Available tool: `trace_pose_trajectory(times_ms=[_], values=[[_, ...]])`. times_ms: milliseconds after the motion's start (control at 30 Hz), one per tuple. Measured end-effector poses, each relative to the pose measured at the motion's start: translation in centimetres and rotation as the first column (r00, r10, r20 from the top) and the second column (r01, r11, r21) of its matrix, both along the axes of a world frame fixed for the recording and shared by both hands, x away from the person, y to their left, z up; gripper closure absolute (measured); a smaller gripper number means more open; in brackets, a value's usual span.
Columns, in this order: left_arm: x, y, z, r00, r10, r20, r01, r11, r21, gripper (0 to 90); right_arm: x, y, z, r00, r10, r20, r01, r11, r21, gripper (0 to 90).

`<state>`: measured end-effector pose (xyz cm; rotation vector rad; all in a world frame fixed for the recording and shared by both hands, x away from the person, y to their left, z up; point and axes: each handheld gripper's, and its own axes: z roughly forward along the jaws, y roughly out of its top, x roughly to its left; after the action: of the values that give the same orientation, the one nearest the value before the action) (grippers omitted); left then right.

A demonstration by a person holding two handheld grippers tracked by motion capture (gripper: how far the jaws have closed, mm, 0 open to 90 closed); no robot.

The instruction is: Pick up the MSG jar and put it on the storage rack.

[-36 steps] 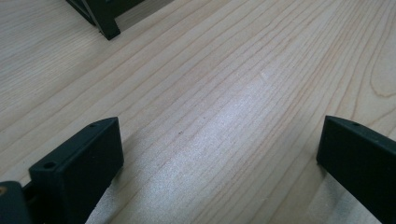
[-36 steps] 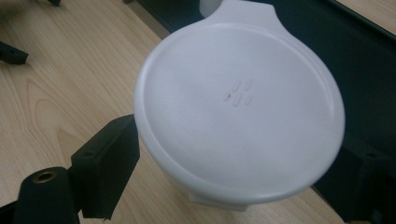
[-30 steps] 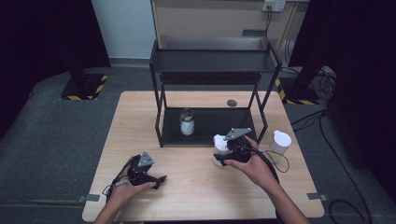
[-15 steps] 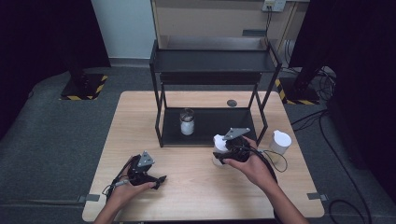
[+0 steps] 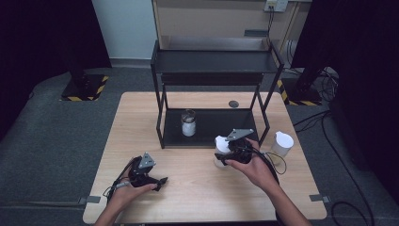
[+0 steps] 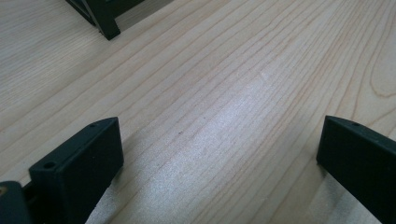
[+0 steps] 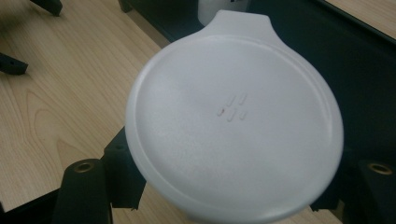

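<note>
From the high view, no brand or readable writing could be made out on anything. The right gripper [image 5: 225, 155], held in the person's right hand [image 5: 254, 167], sat just in front of the black shelf rack [image 5: 214, 61] and was clamped around a white lidded cup [image 5: 220, 150] standing on the wooden table [image 5: 197, 197]; its jaws had just been closing with the cup between them. The left gripper [image 5: 157, 181] lay low over the table near the front edge, well apart from the cup, its jaws spread and holding nothing. A glass jar [image 5: 188, 123] with white contents stood on the rack's lower shelf, a second white cup [image 5: 281, 143] stood to the right of the rack, and a small dark disc [image 5: 233, 104] lay on the table behind it; what the disc was could not be told. In the left gripper view, the two black jaws stood wide apart over bare wood grain, with a rack foot [image 6: 107, 25] cut off at the top edge. In the right gripper view, the cup's round white lid [image 7: 233, 121] carried only a few tiny raised marks near its centre, too small to read; its tab pointed toward the rack, and the lid hid most of both jaws, which pressed on the cup beneath from either side.
</note>
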<state>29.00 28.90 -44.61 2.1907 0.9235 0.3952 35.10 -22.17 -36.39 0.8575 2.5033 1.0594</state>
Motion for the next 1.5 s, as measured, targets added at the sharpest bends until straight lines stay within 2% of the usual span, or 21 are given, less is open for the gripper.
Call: trace_pose_trajectory(times_ms=[433, 933, 1500], values=[[0.0, 0.0, 0.0, 1.0, -0.001, 0.0, 0.001, 1.0, 0.0, 0.0, 0.2, -0.1, 0.1, 0.9998, -0.008, -0.016, 0.008, 1.0, 0.008, 31.0], [0.1, 0.0, 0.0, 1.0, -0.004, 0.0, 0.004, 1.0, 0.001, 0.0, -0.4, 0.4, 0.3, 0.9997, -0.019, -0.013, 0.019, 1.0, -0.001, 31.1], [0.1, 0.0, 0.0, 1.0, -0.005, 0.0, 0.005, 1.0, 0.001, 0.0, -0.1, 1.1, 1.3, 0.999, -0.035, -0.027, 0.035, 0.999, -0.002, 31.1]])
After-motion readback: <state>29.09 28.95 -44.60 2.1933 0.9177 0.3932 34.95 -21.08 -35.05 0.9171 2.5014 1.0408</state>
